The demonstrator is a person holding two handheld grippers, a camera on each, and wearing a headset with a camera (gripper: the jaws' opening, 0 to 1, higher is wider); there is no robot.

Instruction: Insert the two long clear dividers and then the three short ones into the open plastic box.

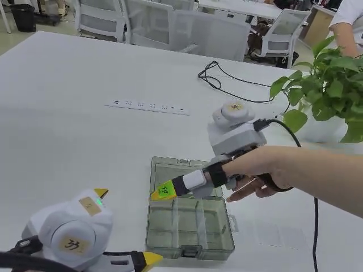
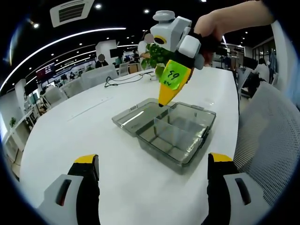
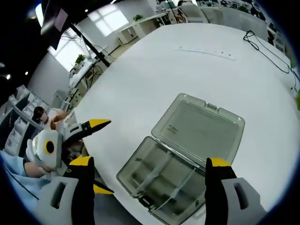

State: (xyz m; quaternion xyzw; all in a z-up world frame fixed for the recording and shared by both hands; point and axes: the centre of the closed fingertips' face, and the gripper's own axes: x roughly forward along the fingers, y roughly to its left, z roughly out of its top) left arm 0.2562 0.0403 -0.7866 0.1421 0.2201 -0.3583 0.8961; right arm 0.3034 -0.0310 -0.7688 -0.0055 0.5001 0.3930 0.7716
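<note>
The open plastic box [image 1: 190,241] lies on the white table, its lid [image 1: 170,169] folded flat behind it. Clear dividers [image 1: 199,220] stand inside it, long strips crossed by short ones [image 3: 157,172]. My right gripper [image 1: 163,191] hovers just above the box's hinge edge, pointing left and down. In the right gripper view its jaws [image 3: 152,164] stand wide apart with nothing between them. My left gripper [image 1: 126,225] sits low at the box's left, open and empty; in its own view [image 2: 153,159] the box [image 2: 173,150] lies ahead.
A white power strip [image 1: 148,106] lies further back on the table [image 1: 68,113]. A black cable [image 1: 227,76] loops toward a potted plant [image 1: 329,85] at the right edge. Chairs [image 1: 170,22] line the far side.
</note>
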